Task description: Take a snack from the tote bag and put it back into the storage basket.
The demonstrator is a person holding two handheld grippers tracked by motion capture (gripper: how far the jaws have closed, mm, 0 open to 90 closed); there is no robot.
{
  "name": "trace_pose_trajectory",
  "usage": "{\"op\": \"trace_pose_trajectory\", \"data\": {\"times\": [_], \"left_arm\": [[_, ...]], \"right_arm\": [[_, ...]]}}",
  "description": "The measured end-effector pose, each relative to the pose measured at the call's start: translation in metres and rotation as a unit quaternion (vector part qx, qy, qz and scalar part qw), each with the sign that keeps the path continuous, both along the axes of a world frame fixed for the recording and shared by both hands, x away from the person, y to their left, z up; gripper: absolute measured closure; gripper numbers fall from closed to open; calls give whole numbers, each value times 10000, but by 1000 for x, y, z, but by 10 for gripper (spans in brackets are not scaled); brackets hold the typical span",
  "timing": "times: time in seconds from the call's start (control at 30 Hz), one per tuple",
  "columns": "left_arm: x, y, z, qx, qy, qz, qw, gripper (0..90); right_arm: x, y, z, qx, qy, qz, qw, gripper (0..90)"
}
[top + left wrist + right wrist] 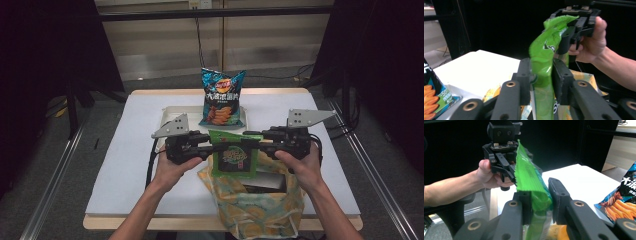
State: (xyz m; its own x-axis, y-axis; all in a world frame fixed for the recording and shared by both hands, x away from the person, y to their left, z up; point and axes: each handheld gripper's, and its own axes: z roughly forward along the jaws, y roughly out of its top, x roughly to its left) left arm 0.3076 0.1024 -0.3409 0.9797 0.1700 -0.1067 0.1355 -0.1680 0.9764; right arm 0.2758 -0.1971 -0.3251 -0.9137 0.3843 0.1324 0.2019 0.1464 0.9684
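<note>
You hold the green snack bag (pixel 233 156) in the middle of the high view, between your two grippers, just above the open patterned cloth bag (pixel 260 207) that stands at the near edge of the white table (pixel 125 160).

Your left gripper (pixel 209 142) comes from the left of that frame and pinches the upper left corner of the green snack bag. In the left gripper view the green snack bag (pixel 543 72) stands between the two black jaws, the pad on the left presses on the foil, and the foil bulges a little above the jaws.

Your right gripper (pixel 251 139) comes from the right and pinches the upper right corner. In the right gripper view the green snack bag (pixel 530 187) is squeezed between the jaws in the lower centre of the frame, and its serrated top edge runs up toward the left gripper (pixel 510 173) in the upper left.

The bag hangs upright, its lower part over the mouth of the patterned cloth bag.

Behind it, in the upper centre of the high view, a blue chips bag (pixel 221 97) leans upright on a white tray (pixel 170 116).
</note>
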Motion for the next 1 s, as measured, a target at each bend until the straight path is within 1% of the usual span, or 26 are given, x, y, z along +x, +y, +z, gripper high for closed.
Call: {"op": "trace_pose_trajectory", "data": {"times": [0.07,0.1,0.13,0.2,0.23,0.27,0.3,0.33,0.37,0.4,0.43,0.47,0.5,0.53,0.6,0.63,0.67,0.7,0.73,0.77,0.8,0.87,0.9,0.93,0.97,1.0], "left_arm": [[-1,1,2,3,-50,-83,10000,738],[-1,1,4,39,-112,-67,9999,741],[-2,2,5,26,-118,-77,9999,742],[0,7,8,14,-131,-26,9999,744],[1,10,8,-33,-113,-5,9999,744],[1,10,8,-33,-113,-5,9999,744],[3,15,8,-108,-41,15,9999,744],[4,17,8,-76,-40,80,9999,744],[4,17,8,-71,-15,134,9999,744],[5,18,8,-28,-28,152,9999,744],[6,19,7,-23,-10,170,9999,743],[7,19,6,-82,27,170,9998,744],[8,20,6,-51,3,158,9999,743],[8,20,6,-83,28,195,9998,743],[8,23,8,-51,15,230,9997,743],[8,23,8,-126,40,226,9997,743],[8,25,9,-64,24,255,9997,743],[8,25,9,-64,24,255,9997,742],[9,27,9,-95,47,281,9995,743],[9,27,9,-95,47,281,9995,743],[9,29,10,-52,35,317,9995,743],[10,35,11,-39,32,379,9993,742],[10,37,12,-20,0,454,9990,743],[10,40,13,-43,28,458,9989,742],[11,42,13,-35,6,449,9990,742],[12,45,13,-72,11,459,9989,742]], "right_arm": [[0,0,0,48,-2,29,10000,706],[0,-1,0,71,21,22,10000,691],[1,-1,0,104,42,34,9999,664],[1,-1,0,112,11,-42,9999,556],[0,-1,1,139,11,-100,9999,536],[0,-1,1,139,11,-100,9999,536],[0,-3,2,157,-26,-178,9997,452],[0,-4,2,159,-28,-226,9996,430],[0,-5,1,145,-10,-277,9995,447],[0,-6,1,125,-19,-305,9995,438],[0,-7,0,124,2,-374,9992,410],[0,-8,-1,124,10,-429,9990,362],[0,-9,-1,123,17,-529,9985,342],[0,-10,-2,127,29,-541,9985,332],[0,-12,-4,98,-1,-628,9980,287],[0,-12,-4,91,-22,-683,9976,253],[0,-13,-5,86,-25,-764,9970,230],[0,-13,-5,86,-25,-764,9970,230],[0,-16,-6,93,19,-875,9961,180],[0,-16,-6,93,19,-875,9961,180],[-2,-18,-7,71,31,-901,9959,167],[-4,-19,-10,-47,36,-980,9952,125],[-6,-21,-13,-67,26,-1020,9948,108],[-7,-23,-16,-88,29,-1063,9943,95],[-9,-25,-19,-102,42,-1116,9937,80],[-10,-28,-21,-122,44,-1163,9931,65]]}}
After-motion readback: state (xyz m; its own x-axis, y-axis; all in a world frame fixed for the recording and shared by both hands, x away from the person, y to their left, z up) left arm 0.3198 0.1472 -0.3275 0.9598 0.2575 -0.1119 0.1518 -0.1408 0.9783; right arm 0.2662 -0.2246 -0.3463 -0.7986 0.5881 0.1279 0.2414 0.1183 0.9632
